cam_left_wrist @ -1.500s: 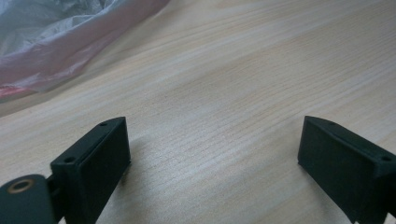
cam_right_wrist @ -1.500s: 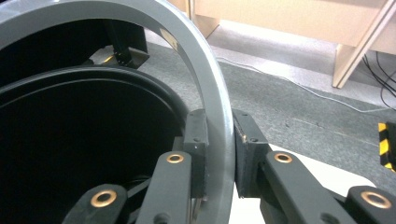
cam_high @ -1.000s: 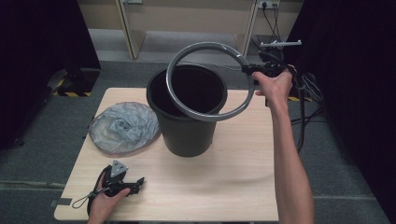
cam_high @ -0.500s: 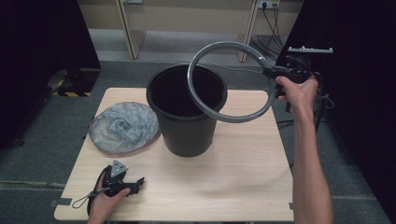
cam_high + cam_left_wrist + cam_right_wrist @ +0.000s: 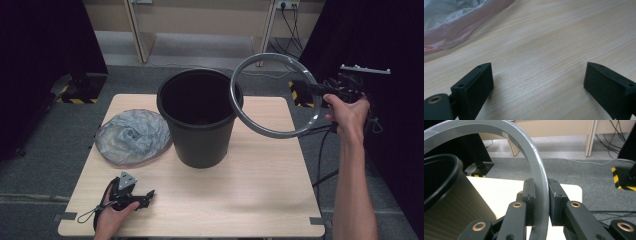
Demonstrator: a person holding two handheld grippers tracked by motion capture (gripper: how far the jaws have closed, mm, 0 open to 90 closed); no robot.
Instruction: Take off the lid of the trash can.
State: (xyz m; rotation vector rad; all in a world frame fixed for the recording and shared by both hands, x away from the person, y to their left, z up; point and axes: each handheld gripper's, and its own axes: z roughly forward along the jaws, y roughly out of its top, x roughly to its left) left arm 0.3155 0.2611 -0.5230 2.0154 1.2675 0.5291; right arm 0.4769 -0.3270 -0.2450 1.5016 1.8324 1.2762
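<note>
A pale wooden surface (image 5: 240, 200) stands on grey carpet, with dark curtains at both sides and cables along the back wall.

High view: a black bucket (image 5: 200, 120) stands upright near the middle of the surface. A crumpled grey plastic bag (image 5: 132, 137) lies flat just beside it, to its left. I hold the right tool (image 5: 320, 91) in the air beyond the surface's right edge; it carries a grey ring (image 5: 272, 95), tilted, with its far left arc overlapping the bucket's rim in the picture. I judge the ring to be clear of the bucket, off to its right. The left tool (image 5: 145, 196) rests on the surface near the front left corner.

Left gripper view: the left tool (image 5: 537, 82) has its jaws spread wide with nothing but bare wood between them; the bag (image 5: 454, 22) lies farther off at upper left.

Right gripper view: the right tool (image 5: 541, 202) is clamped on the band of the ring (image 5: 534, 165), one pad on each face; the bucket (image 5: 446, 195) is at left.

Step in hand, as I judge it: the ring is off the bucket and needs putting aside. The next move calls for lowering it flat onto free surface, then freeing the left tool to fetch the bag.
</note>
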